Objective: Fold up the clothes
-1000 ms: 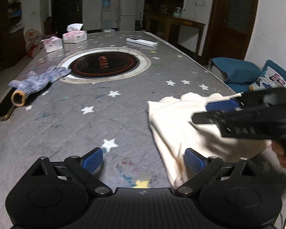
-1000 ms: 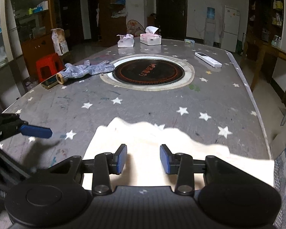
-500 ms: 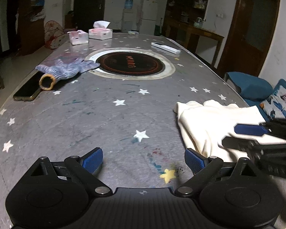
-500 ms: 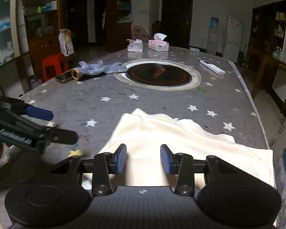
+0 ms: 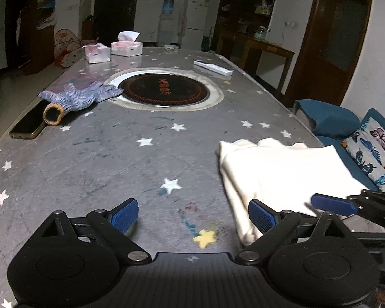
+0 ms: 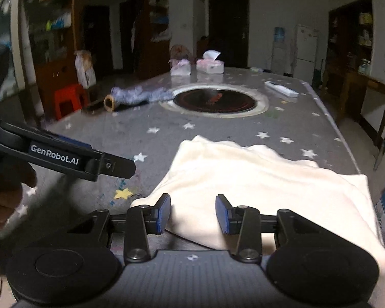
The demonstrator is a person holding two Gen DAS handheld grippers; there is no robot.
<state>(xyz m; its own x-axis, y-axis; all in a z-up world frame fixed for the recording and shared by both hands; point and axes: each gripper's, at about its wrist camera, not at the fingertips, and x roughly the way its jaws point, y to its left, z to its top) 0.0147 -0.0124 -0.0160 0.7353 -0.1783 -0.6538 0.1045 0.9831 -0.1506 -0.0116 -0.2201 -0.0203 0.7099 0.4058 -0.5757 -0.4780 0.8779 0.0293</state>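
Cream folded cloth garment [image 5: 277, 169] lay on grey star-patterned tabletop [image 5: 95, 159], at near right edge, beside blue sofa cushion [image 5: 328, 119]. Left gripper [image 5: 192, 214] w/ blue-padded fingers spread wide over bare table just left of garment, holding nothing; right pad close to garment's near-left corner, contact unclear. Right gripper [image 6: 193, 214] also parted, empty, above garment's near edge; 2 pads apart, cloth visible btwn them, not pinched. Elsewhere: round black hotplate w/ pale ring [image 5: 164, 88] mid-table, blue-grey knit glove [image 5: 77, 97] touching ring's left side, dark phone [image 5: 28, 124] by glove cuff, 2 pink-white tissue boxes [image 5: 127, 47] at far end, white remote [image 5: 213, 67] far right.
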